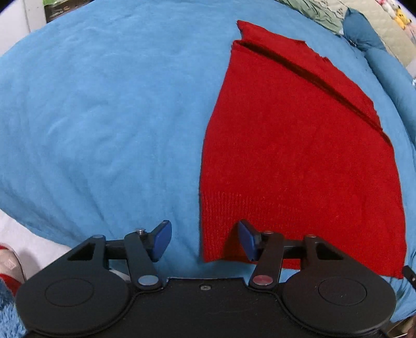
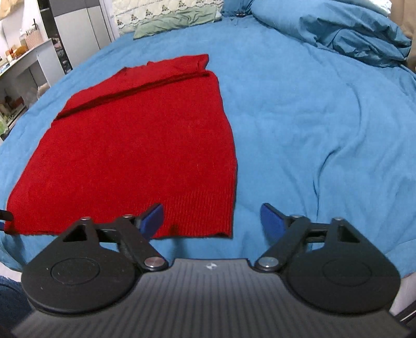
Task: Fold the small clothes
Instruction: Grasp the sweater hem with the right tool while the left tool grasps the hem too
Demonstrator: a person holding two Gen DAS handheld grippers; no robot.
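A red knit garment [image 1: 299, 156] lies flat on the blue bedsheet [image 1: 104, 117], partly folded, with a folded strip along its far edge. It also shows in the right wrist view [image 2: 135, 145]. My left gripper [image 1: 205, 240] is open, its jaws astride the garment's near left corner at the ribbed hem. My right gripper [image 2: 212, 221] is open, its jaws astride the garment's near right corner above the hem. Neither holds the cloth.
A rumpled blue duvet [image 2: 338, 33] lies at the back right of the bed. A green cloth [image 2: 176, 22] lies at the bed's far end. White shelves and a desk [image 2: 28, 59] stand to the left of the bed.
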